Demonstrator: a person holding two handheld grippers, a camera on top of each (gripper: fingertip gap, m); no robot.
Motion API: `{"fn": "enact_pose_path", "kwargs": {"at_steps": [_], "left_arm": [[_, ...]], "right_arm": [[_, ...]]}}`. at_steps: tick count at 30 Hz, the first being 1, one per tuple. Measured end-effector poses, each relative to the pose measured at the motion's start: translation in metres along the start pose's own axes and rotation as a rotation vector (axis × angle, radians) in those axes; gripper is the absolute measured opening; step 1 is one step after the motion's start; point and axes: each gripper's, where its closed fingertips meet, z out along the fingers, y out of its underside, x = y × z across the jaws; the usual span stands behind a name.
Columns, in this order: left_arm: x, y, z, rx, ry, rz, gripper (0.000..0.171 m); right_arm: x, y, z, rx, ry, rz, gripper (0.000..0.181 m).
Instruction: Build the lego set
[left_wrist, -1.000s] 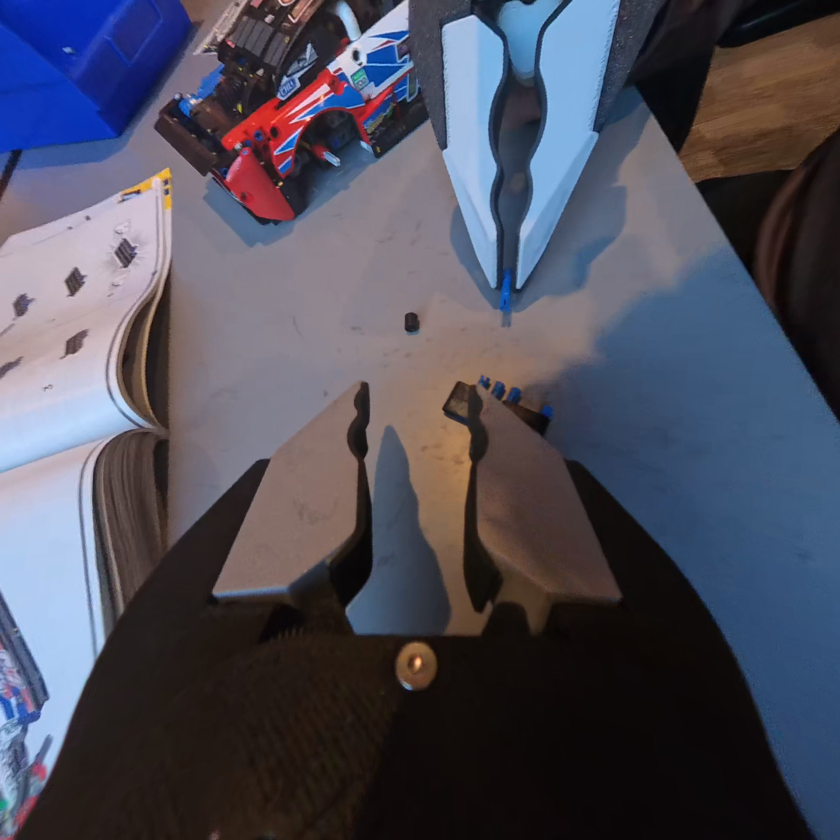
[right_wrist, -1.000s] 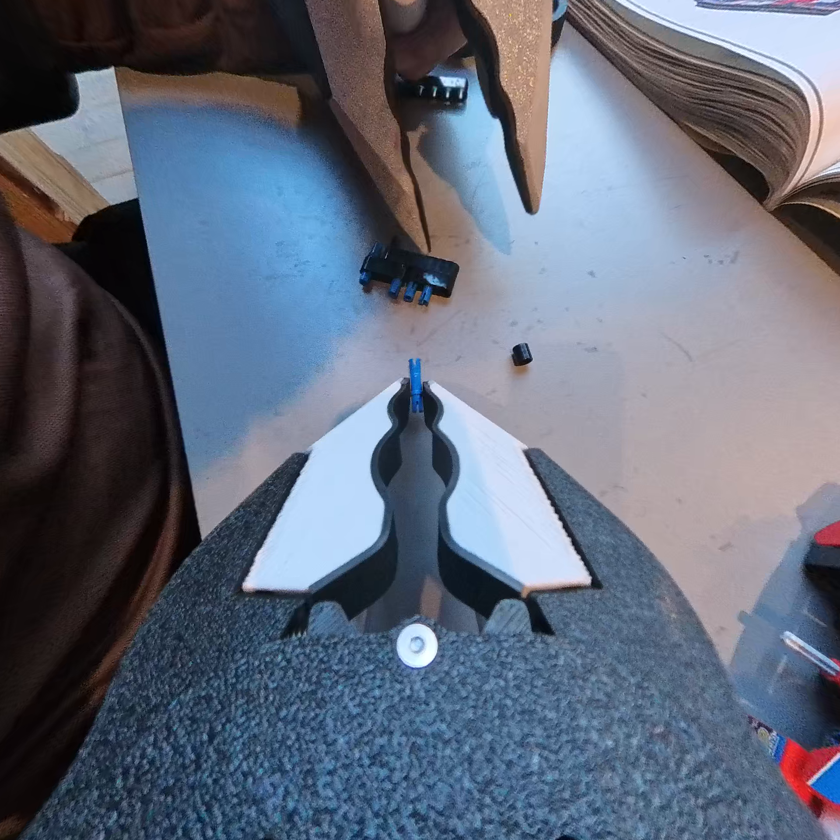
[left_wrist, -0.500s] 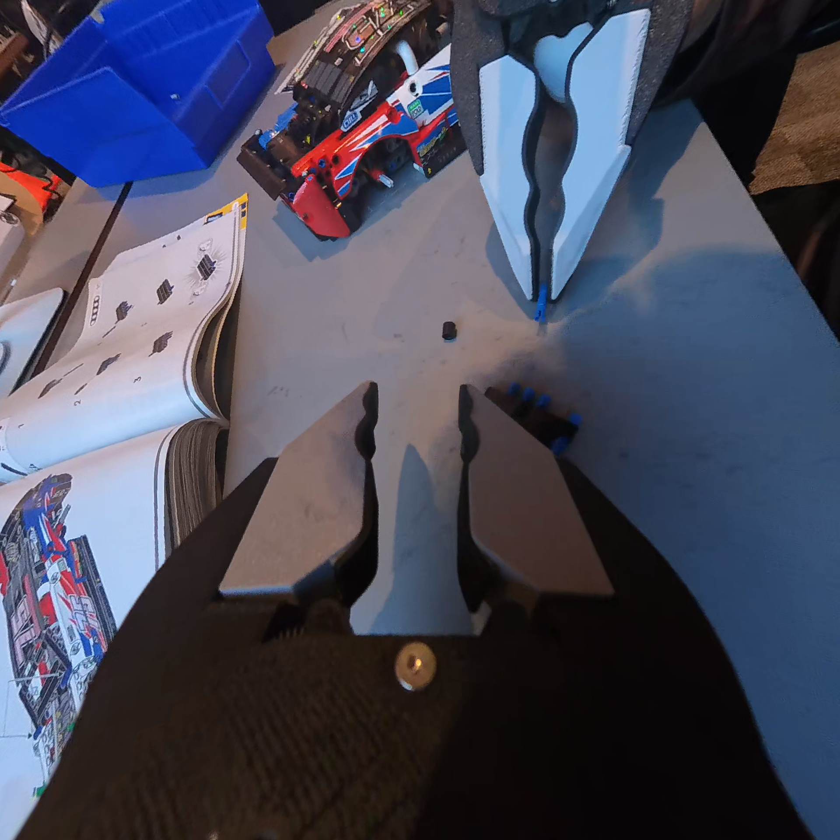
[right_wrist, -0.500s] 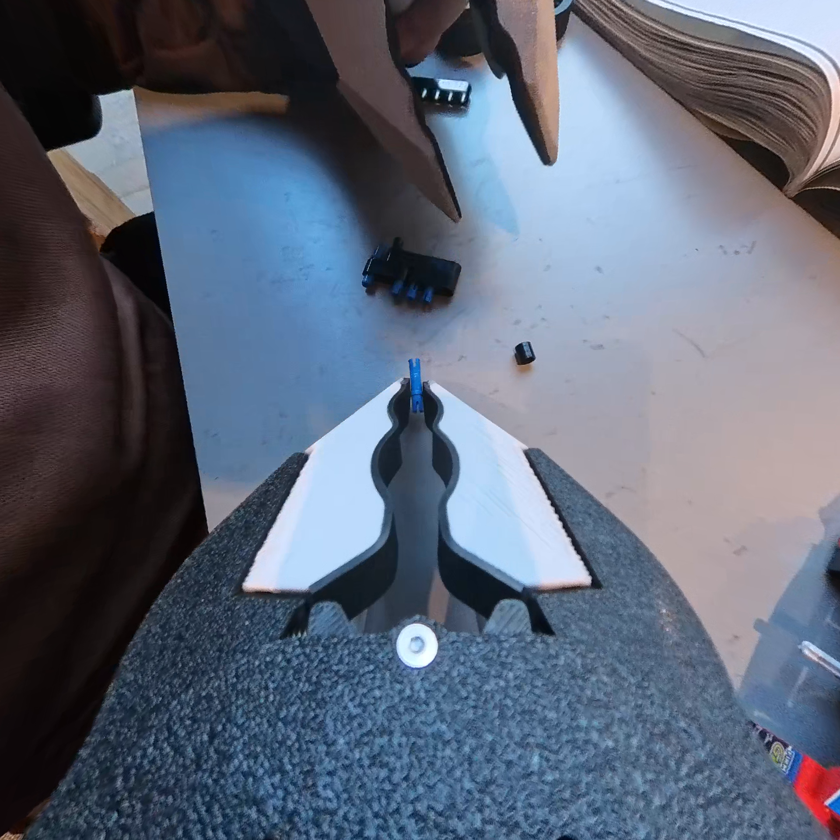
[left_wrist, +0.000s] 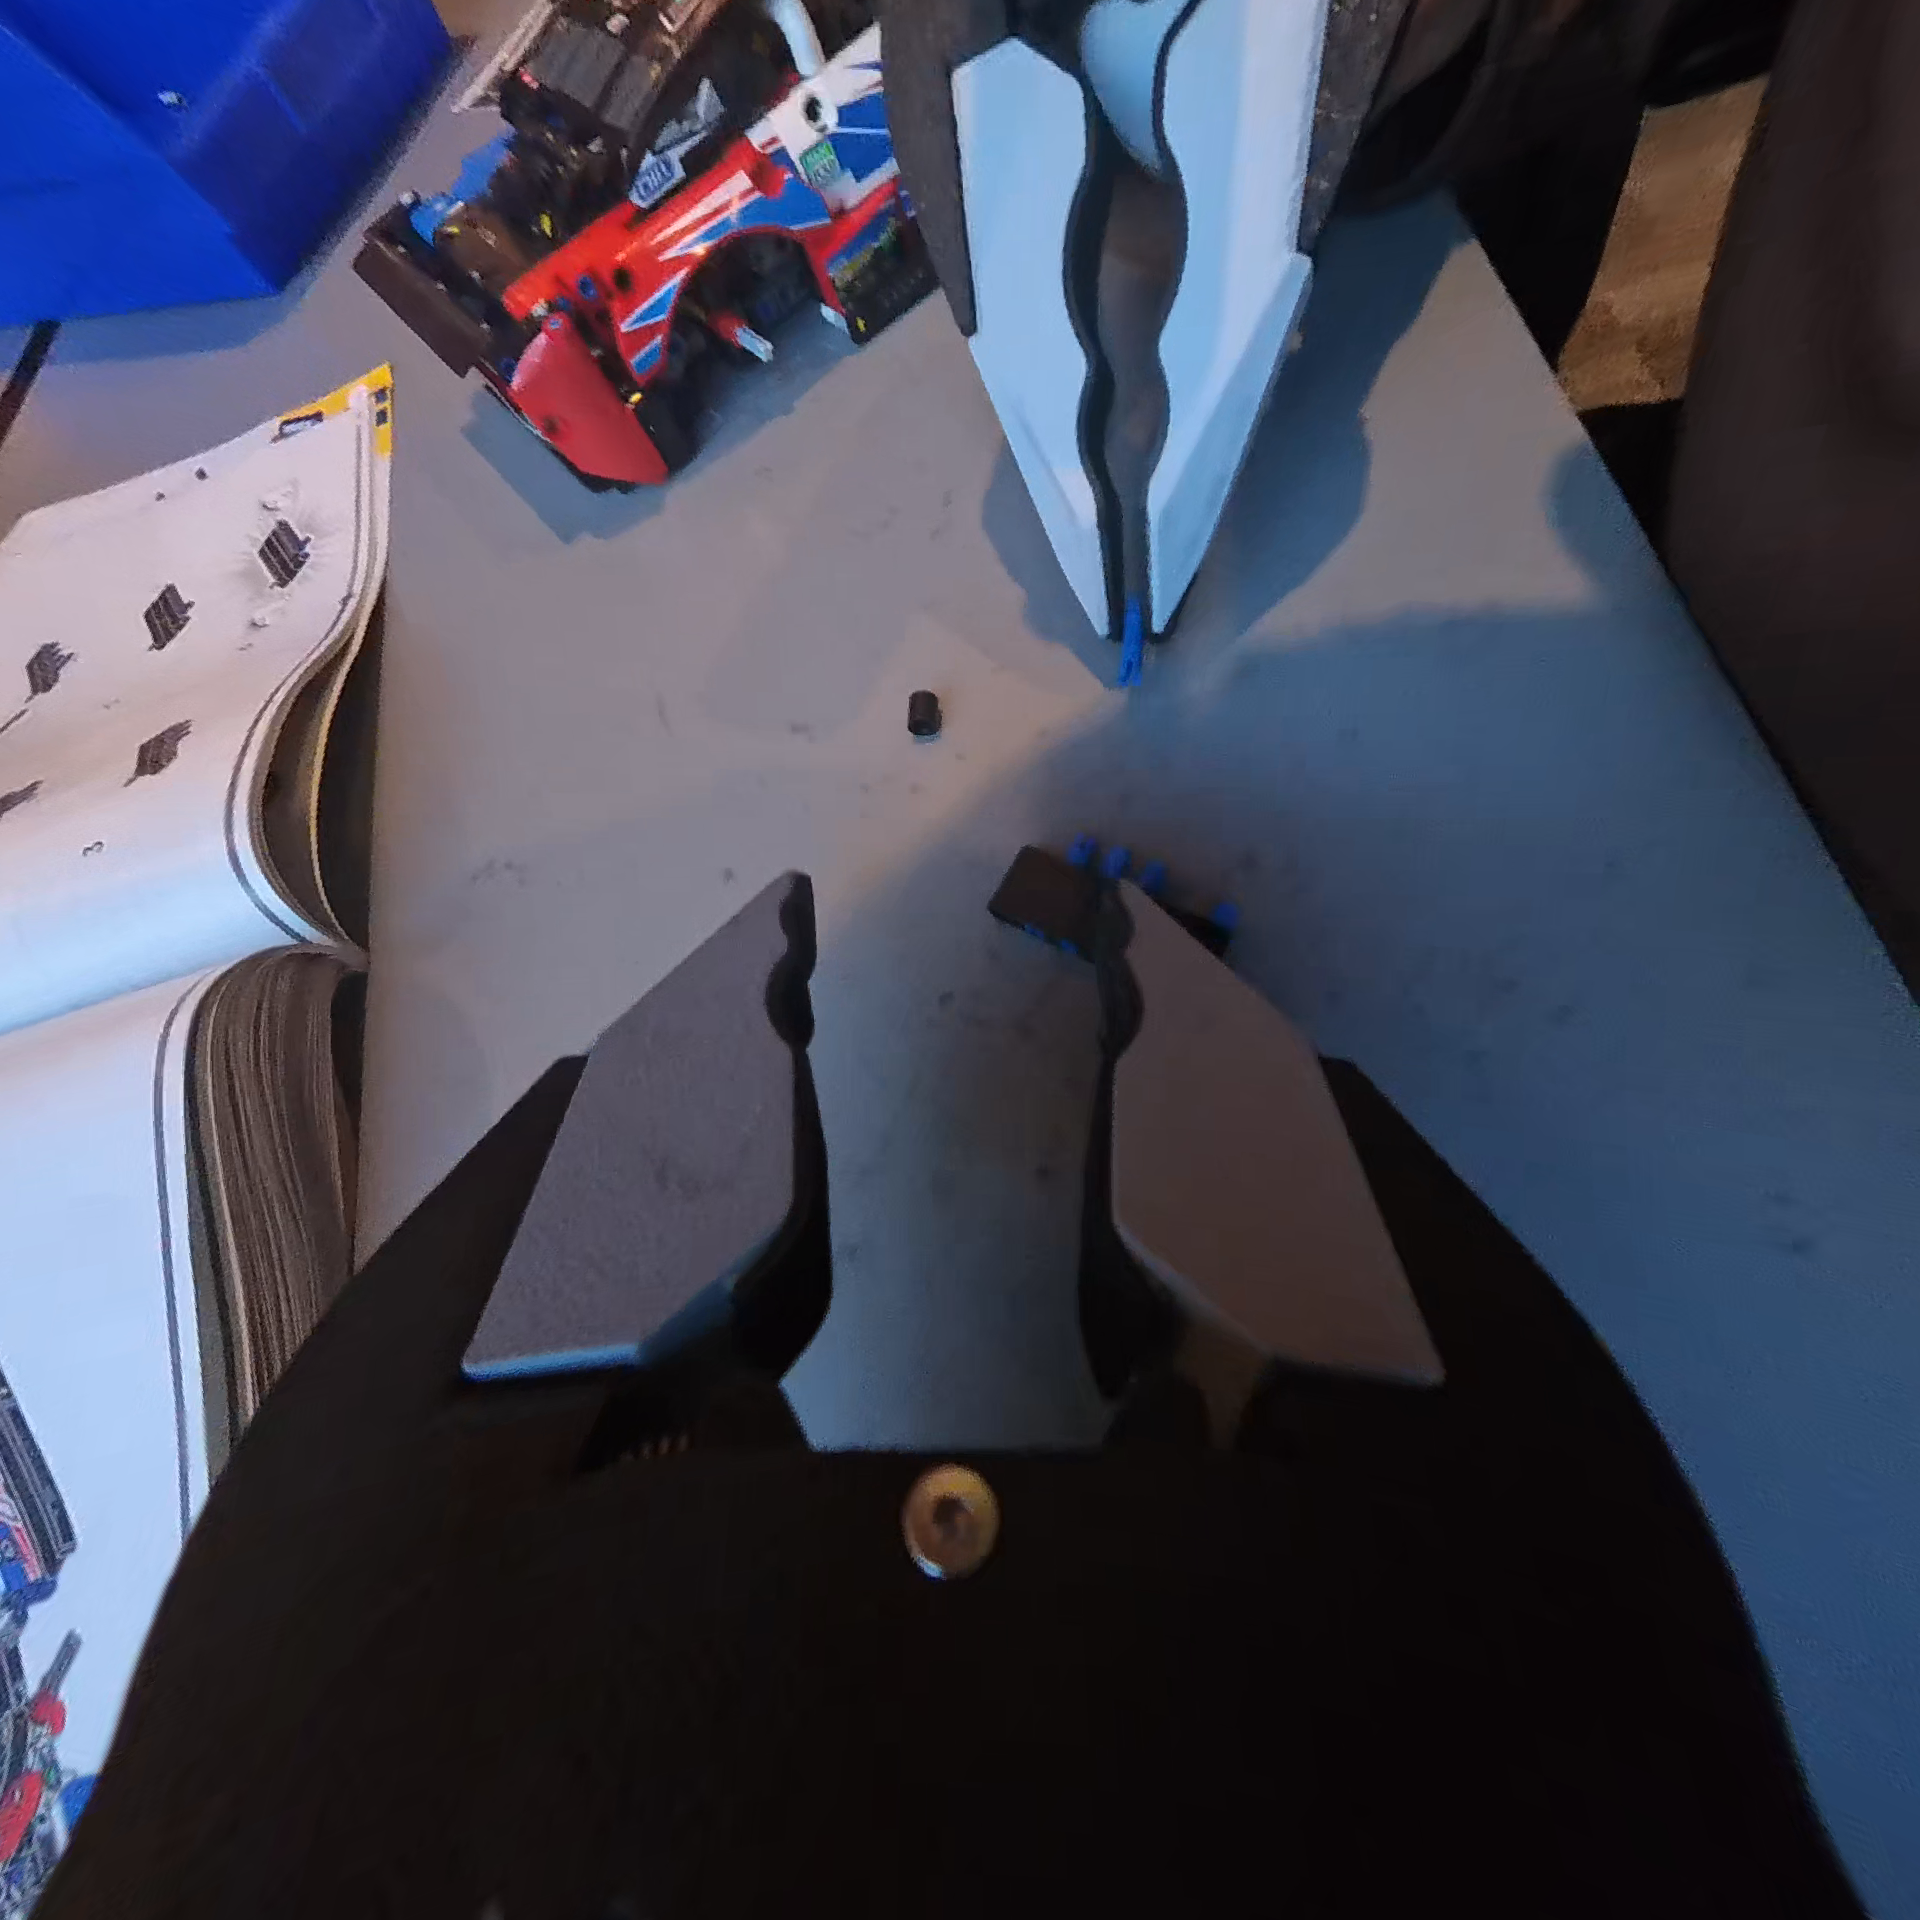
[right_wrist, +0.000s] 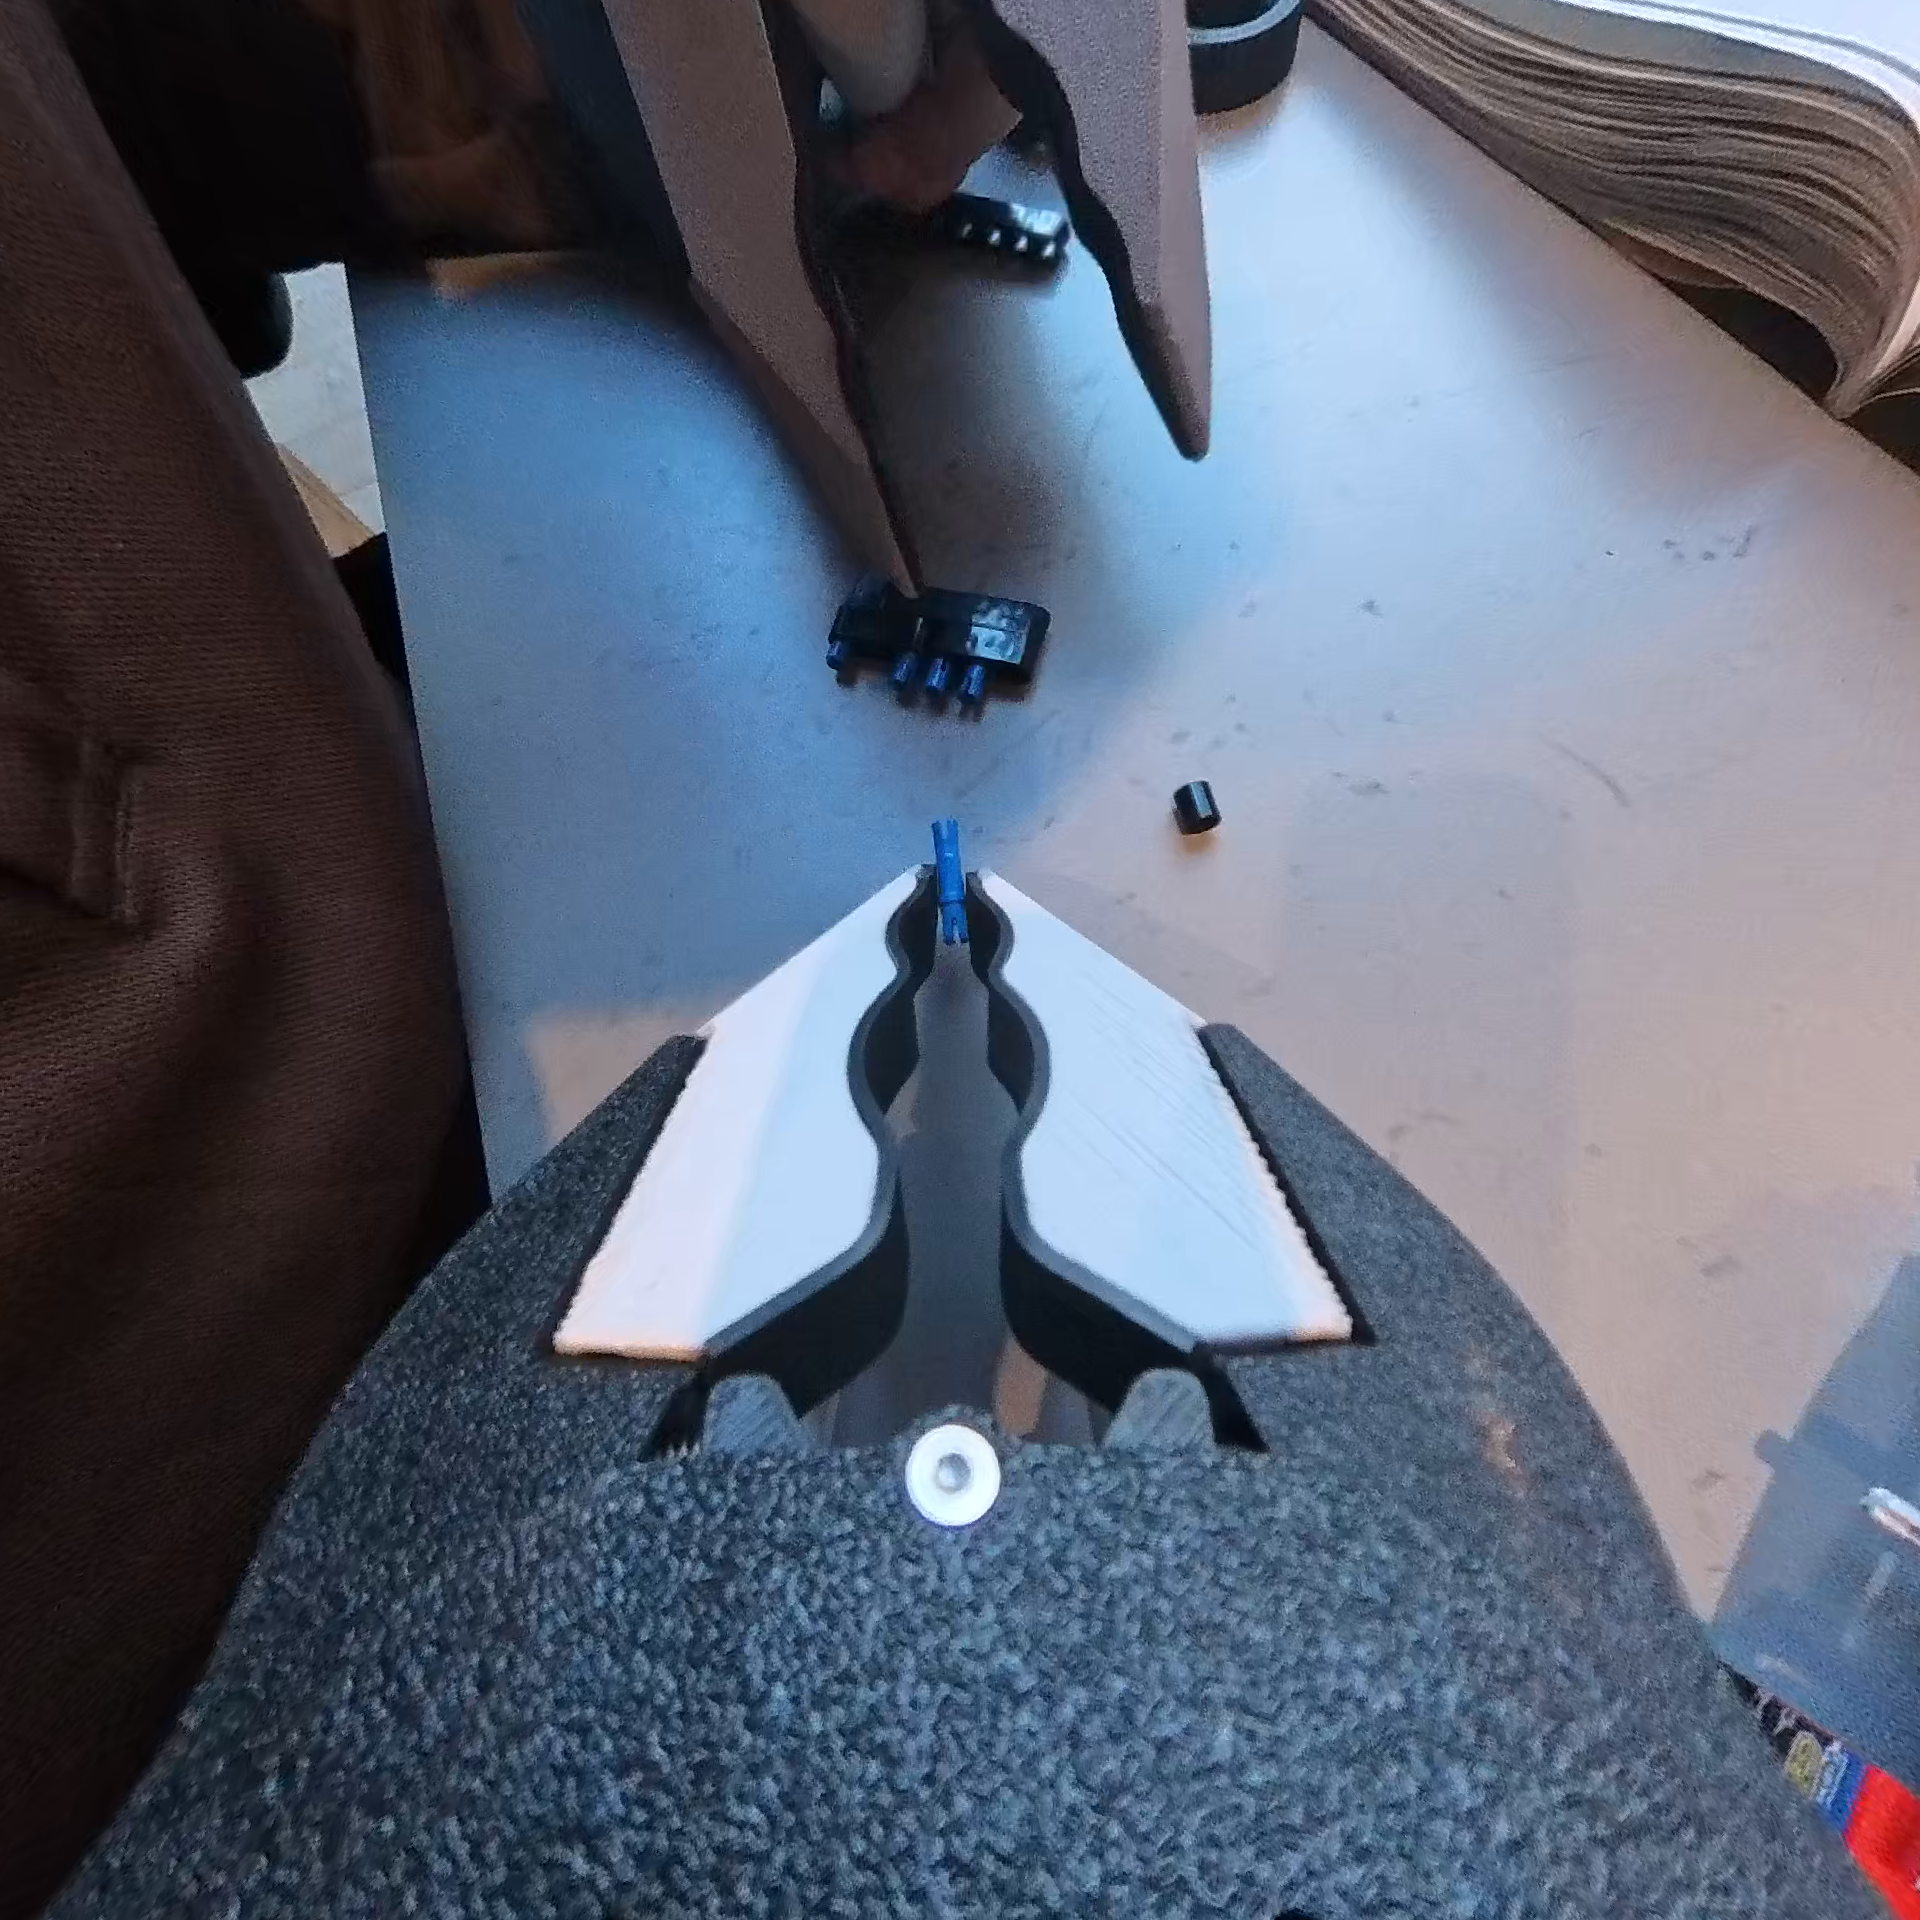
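Note:
A black beam with several blue pins lies on the grey table. My left gripper is open; its right finger covers part of the beam in the left wrist view. In the right wrist view the left gripper hangs over the beam with one fingertip touching its left end. My right gripper is shut on a small blue pin and holds it upright just short of the beam. It also shows in the left wrist view, pin pointing down.
A small black bush lies loose between the grippers. A red, white and blue lego car and a blue bin stand at the back. An open instruction book lies left. Another black piece lies beyond the left gripper. The table edge and a person's brown clothing are close. The grippers' ends are close to 7 cm from one another.
My left gripper lifted back off the beam, then came down on it again with its jaws wider apart. My right gripper has kept hold of the blue pin, almost still.

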Motion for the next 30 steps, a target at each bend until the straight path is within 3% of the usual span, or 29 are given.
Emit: {"fn": "enact_pose_path", "kwargs": {"at_steps": [11,30], "left_arm": [[0.0036,0.0055,0.0038,-0.053,-0.005,-0.004,0.055],[0.0035,0.0073,0.0078,-0.063,0.008,-0.06,0.044]], "right_arm": [[0.0022,0.004,0.0037,-0.035,0.026,-0.013,0.005],[0.0034,0.008,0.0059,-0.062,0.052,-0.026,0.005]]}}
